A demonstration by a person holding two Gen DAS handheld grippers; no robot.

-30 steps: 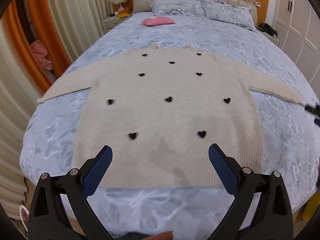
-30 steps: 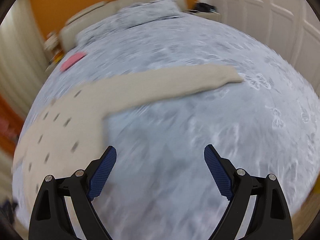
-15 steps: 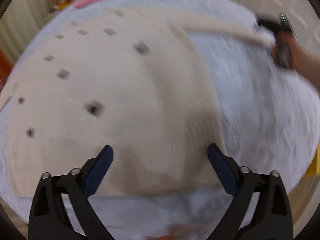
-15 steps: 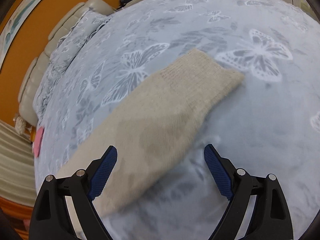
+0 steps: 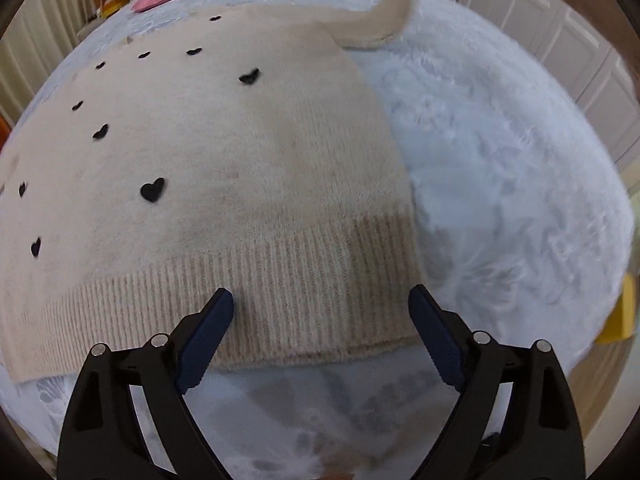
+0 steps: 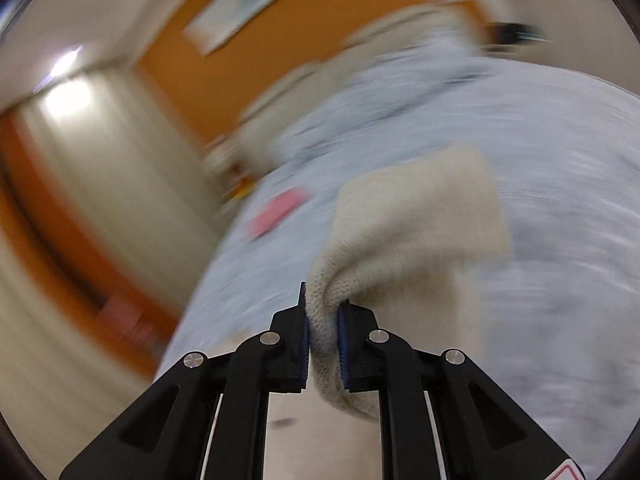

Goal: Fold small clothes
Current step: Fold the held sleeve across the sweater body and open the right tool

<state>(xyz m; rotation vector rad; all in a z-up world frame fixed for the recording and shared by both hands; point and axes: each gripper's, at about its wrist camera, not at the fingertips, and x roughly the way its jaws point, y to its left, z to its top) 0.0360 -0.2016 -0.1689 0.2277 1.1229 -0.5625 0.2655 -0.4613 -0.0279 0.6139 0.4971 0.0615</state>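
Our right gripper pinches the soft, floppy sweater by its sleeve cuff; our left gripper, spread wide, should take the ribbed hem.

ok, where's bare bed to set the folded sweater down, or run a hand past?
Bare bedspread lies right of the sweater, out to the bed's edge, and in a narrow strip below its ribbed hem. The left side is covered by sweater. The lifted sleeve, held by the right gripper, crosses the top.
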